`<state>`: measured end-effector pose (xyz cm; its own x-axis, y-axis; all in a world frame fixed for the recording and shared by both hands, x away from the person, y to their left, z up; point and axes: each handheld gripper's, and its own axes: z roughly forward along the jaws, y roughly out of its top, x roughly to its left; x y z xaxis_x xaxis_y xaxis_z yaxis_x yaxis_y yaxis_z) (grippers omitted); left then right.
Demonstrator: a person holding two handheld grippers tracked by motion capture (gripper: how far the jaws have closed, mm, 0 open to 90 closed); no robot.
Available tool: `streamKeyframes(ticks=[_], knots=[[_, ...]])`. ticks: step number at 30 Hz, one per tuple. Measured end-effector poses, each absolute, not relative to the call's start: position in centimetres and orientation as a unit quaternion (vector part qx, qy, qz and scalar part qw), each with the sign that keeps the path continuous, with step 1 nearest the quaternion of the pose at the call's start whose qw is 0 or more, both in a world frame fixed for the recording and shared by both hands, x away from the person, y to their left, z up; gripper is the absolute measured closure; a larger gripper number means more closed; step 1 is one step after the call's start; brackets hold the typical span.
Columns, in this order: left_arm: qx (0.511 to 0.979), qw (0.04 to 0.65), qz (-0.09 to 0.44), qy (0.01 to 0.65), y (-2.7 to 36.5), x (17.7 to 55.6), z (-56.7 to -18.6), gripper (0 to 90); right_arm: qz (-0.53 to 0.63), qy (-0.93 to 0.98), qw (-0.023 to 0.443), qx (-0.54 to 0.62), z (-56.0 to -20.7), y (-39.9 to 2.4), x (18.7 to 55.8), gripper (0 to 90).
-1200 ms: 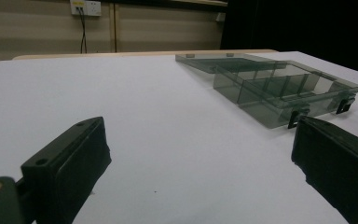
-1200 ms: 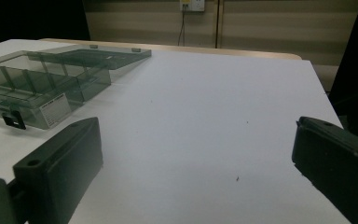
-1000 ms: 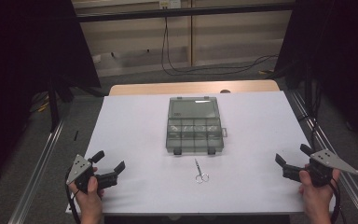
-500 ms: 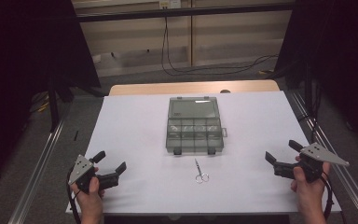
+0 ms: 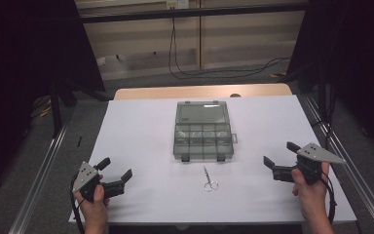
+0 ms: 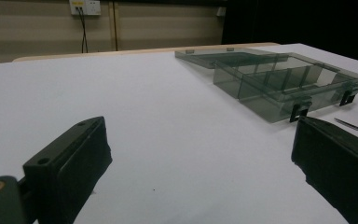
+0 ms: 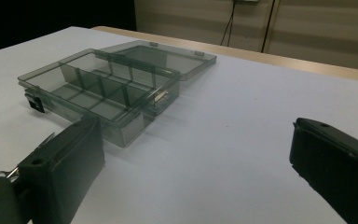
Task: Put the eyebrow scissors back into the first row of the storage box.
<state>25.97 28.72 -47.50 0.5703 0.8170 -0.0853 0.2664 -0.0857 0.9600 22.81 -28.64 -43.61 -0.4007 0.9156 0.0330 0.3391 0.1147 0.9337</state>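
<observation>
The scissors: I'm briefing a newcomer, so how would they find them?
Start at the white table cover, then the grey compartment box lying open at its middle. Just in front lie the small scissors, loops toward the person; the only metal tool there.

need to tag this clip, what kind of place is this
Probably a lab or a recording set-up, not a home: a table covered in plain white sheet, dark curtains at both sides, cables hanging from a wall socket, and only a clear compartment box and small scissors laid out.
</observation>
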Motion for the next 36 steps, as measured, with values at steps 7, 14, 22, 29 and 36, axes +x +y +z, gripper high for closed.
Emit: streamKeyframes(ticks=[7,14,22,29,36], knots=[[0.691,0.554,0.25,0.391,28.8,26.0,-47.5,4.0,0.486,0.693,0.282,0.452,-43.3,-27.0,23.4,2.6],[0.693,0.554,0.249,0.389,28.8,26.0,-47.5,4.0,0.477,0.713,0.27,0.437,-42.8,-24.9,24.0,2.6],[0.689,0.555,0.25,0.394,28.7,26.0,-47.5,4.1,0.469,0.73,0.258,0.426,-42.6,-23.0,24.7,2.7],[0.689,0.556,0.25,0.394,28.8,26.0,-47.5,4.1,0.462,0.746,0.248,0.41,-42.3,-21.3,25.2,2.9],[0.688,0.559,0.247,0.392,28.8,26.0,-47.5,4.1,0.457,0.757,0.236,0.403,-42.2,-20.1,25.7,2.9]])
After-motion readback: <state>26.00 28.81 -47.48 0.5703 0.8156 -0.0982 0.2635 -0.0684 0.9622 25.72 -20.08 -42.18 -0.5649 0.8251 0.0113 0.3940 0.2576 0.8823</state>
